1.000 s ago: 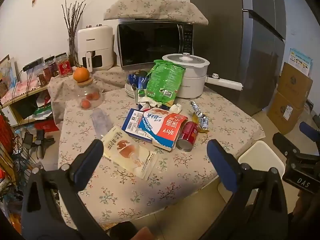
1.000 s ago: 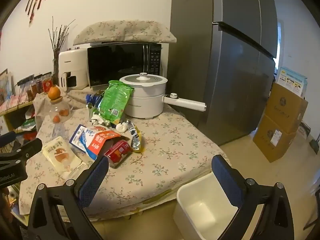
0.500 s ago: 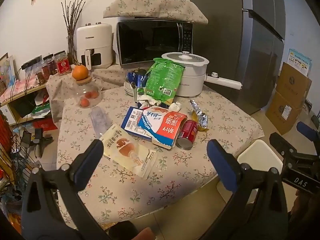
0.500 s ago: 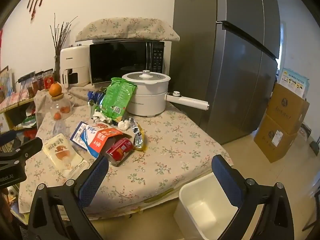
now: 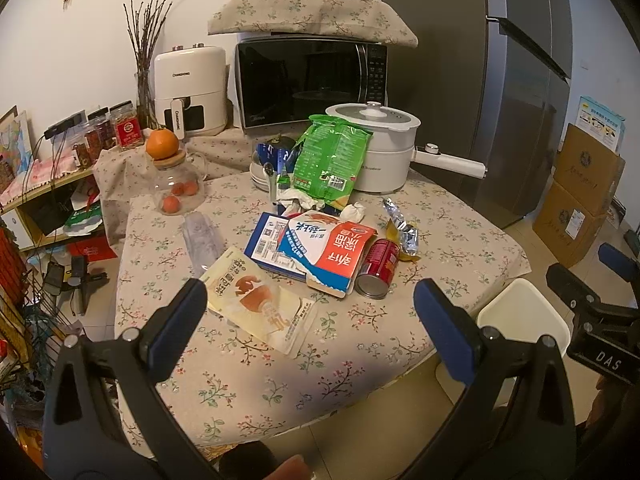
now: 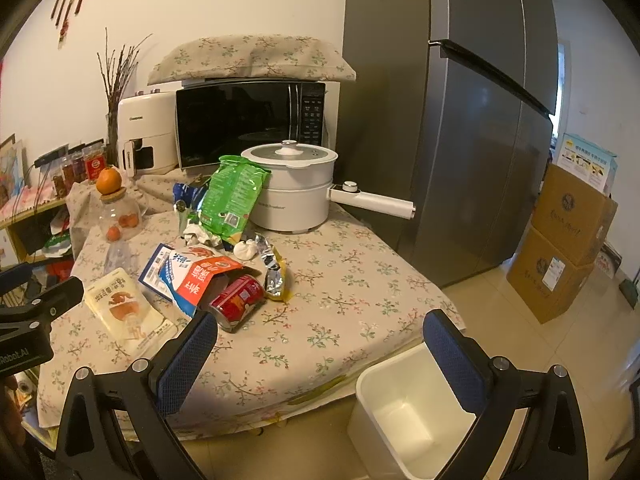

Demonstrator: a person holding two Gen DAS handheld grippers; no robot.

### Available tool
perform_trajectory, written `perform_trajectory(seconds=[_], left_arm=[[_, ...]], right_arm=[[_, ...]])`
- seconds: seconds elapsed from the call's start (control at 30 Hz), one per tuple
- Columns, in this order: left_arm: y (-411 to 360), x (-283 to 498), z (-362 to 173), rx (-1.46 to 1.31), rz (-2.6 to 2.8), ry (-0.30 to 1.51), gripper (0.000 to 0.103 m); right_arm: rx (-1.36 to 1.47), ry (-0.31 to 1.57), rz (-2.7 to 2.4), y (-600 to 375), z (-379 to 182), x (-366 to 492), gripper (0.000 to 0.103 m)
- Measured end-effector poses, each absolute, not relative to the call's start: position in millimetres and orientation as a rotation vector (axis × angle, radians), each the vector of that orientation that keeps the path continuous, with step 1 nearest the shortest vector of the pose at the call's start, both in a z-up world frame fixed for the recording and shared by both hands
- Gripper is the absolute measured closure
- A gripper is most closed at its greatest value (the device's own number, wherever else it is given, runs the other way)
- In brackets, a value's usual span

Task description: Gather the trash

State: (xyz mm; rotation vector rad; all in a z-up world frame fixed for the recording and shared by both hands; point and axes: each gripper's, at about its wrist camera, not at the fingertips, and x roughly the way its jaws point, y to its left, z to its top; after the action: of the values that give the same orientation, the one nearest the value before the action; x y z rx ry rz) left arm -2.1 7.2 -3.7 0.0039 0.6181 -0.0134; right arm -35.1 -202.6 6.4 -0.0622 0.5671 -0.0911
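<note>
On the floral tablecloth (image 5: 224, 376), trash is scattered: a yellow pouch (image 5: 260, 304), a torn red-and-blue carton (image 5: 332, 252), a red can (image 5: 378, 266) tipped on its side, a foil wrapper (image 5: 402, 232) and a green bag (image 5: 330, 160). Beside the table, a white bin (image 6: 412, 412) is seen standing empty. The left gripper (image 5: 310, 320) and the right gripper (image 6: 320, 356) are both held spread wide, with nothing gripped.

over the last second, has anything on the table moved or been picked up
Nothing was picked up. Both views drift slightly closer to the table. The left hand-held gripper and right hand-held gripper stay open and empty; the red can, wrappers and white bin lie as before.
</note>
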Motion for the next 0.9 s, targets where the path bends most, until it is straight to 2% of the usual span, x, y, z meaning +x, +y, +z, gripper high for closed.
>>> perform_trajectory(seconds=[0.9], left_arm=[[7.3, -0.6, -4.8, 0.009, -0.015, 0.624, 0.000]], right_arm=[[-0.061, 0.566, -0.093, -203.0, 7.8, -35.3, 0.000]])
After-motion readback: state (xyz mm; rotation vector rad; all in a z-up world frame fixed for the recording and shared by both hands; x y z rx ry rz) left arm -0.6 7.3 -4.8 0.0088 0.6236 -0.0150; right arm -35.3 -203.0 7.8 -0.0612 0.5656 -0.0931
